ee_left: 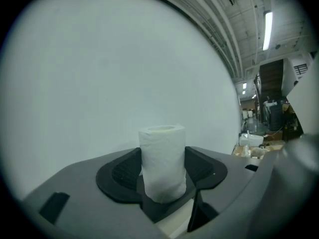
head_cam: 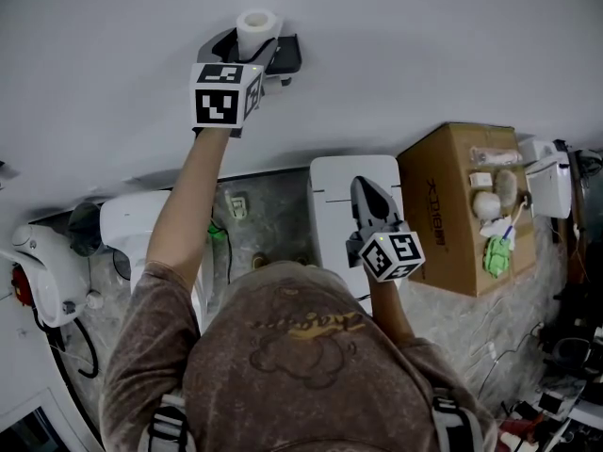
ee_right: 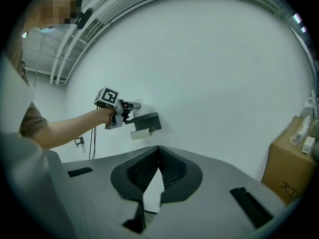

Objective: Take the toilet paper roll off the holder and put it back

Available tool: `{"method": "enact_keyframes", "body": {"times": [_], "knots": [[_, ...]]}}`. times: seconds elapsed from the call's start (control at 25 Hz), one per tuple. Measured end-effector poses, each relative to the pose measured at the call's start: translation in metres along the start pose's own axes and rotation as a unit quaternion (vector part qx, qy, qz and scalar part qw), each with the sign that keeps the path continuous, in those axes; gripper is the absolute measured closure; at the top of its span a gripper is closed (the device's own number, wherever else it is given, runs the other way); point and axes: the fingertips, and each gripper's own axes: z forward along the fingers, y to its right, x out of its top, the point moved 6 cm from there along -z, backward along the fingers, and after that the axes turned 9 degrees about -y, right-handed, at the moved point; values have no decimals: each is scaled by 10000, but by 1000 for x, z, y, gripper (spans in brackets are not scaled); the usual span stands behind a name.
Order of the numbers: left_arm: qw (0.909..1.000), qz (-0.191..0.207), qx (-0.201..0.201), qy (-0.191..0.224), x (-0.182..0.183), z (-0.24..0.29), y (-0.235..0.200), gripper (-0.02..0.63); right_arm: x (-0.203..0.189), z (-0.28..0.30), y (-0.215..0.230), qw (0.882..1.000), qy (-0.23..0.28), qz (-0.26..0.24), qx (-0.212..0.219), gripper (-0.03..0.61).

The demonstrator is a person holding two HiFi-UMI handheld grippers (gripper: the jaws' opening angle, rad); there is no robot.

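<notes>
A plain white wall fills the top of the head view, and a mottled grey floor lies below it. On the floor stands a brown cardboard box with dark print on its side that is too small to read. On its top lie a clear packet, some white bits and a green item. Against the wall, the left hand-held gripper grasps the toilet paper roll, just beside the dark holder. The right hand-held gripper is held low over a white panel, well apart from the roll. The script on the person's brown shirt cannot be read.

In the left gripper view, the roll stands upright between the two black pads, one against each side of it. The wall is behind.

In the right gripper view, that gripper's jaws are clenched together at the tips with nothing between them. Farther off, the left hand-held gripper is at the wall-mounted holder. A pale piece under the holder cannot be made out. The box shows at the right edge.
</notes>
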Motion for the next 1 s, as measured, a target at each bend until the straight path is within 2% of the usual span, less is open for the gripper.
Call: {"method": "enact_keyframes", "body": {"times": [0.36, 0.72, 1.0], "knots": [[9999, -41, -89, 48, 3, -4, -1, 334, -3, -6, 4, 10000, 22, 35, -69, 581], [9988, 90, -217, 427, 31, -25, 0, 334, -1, -2, 4, 10000, 23, 16, 5, 581], [9964, 54, -456, 718, 46, -63, 0, 334, -3, 7, -5, 9998, -11, -32, 207, 581]]}}
